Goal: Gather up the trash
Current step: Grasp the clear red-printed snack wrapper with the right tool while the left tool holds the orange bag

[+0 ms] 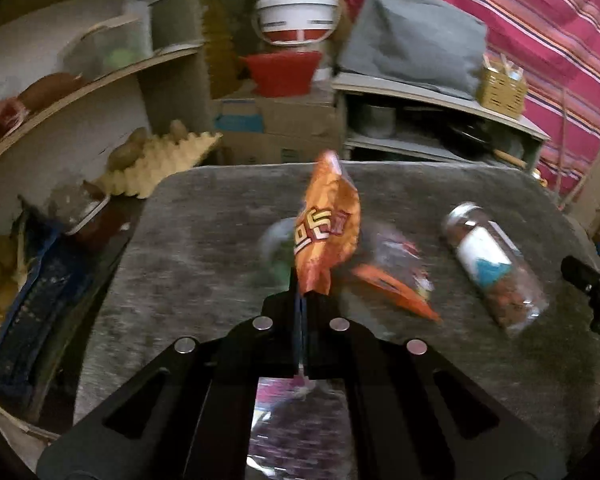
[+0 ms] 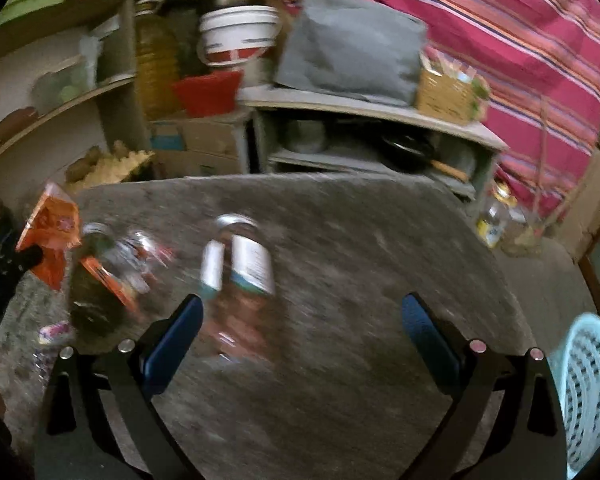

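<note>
Orange wrapper (image 1: 326,232) – pinched in left claw (image 1: 302,300) | right claw (image 2: 302,320) – agape

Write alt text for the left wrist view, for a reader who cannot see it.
The left gripper is shut on an orange snack wrapper, holding it upright above a grey table. On the table behind lie another crumpled wrapper and, to its right, a clear plastic bottle on its side. Cluttered shelves fill the background.

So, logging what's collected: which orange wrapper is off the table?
The upright orange wrapper, pinched in the left gripper. The other orange wrapper lies flat beside the bottle.
</note>
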Available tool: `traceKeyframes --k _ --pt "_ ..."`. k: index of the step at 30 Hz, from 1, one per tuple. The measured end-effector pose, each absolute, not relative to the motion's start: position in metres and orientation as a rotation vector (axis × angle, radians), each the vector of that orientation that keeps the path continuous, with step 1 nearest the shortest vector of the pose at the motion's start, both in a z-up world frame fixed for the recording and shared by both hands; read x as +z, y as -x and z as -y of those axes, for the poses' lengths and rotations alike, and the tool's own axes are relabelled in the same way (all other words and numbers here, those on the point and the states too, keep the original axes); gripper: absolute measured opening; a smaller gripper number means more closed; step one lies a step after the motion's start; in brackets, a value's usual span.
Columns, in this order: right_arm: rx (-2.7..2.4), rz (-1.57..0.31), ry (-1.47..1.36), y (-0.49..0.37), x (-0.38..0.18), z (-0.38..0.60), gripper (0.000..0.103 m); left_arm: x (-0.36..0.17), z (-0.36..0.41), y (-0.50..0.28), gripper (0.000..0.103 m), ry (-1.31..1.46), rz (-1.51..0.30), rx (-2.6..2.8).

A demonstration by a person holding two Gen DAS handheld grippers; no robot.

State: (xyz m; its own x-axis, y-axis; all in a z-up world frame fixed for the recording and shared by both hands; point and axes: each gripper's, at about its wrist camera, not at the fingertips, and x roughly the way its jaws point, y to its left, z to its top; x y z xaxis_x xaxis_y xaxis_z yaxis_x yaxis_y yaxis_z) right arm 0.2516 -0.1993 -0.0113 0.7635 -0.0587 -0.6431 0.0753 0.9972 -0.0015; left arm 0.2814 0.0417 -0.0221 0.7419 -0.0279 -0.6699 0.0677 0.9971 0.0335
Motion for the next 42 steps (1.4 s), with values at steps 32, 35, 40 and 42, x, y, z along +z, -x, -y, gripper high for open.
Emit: traceKeyframes --k 32,35,40,42 --pt "0.067 -0.928 0.047 -0.348 -0.071 0.086 0.076 -0.058 -0.119 -0.274 0.000 0.009 -0.775 -0.035" --pt "0.088 -0.940 0.061 -0.347 -0.074 0.084 0.045 -0.055 -0.116 -0.265 0.000 -0.004 -0.769 -0.040" --pt "0.117 -0.952 0.060 -0.344 -0.086 0.081 0.015 -0.048 -0.115 -0.253 0.000 -0.029 -0.756 -0.043" --pt "0.111 -0.930 0.053 -0.341 -0.083 0.084 0.007 -0.046 -0.119 -0.250 0.000 -0.027 -0.754 -0.039"
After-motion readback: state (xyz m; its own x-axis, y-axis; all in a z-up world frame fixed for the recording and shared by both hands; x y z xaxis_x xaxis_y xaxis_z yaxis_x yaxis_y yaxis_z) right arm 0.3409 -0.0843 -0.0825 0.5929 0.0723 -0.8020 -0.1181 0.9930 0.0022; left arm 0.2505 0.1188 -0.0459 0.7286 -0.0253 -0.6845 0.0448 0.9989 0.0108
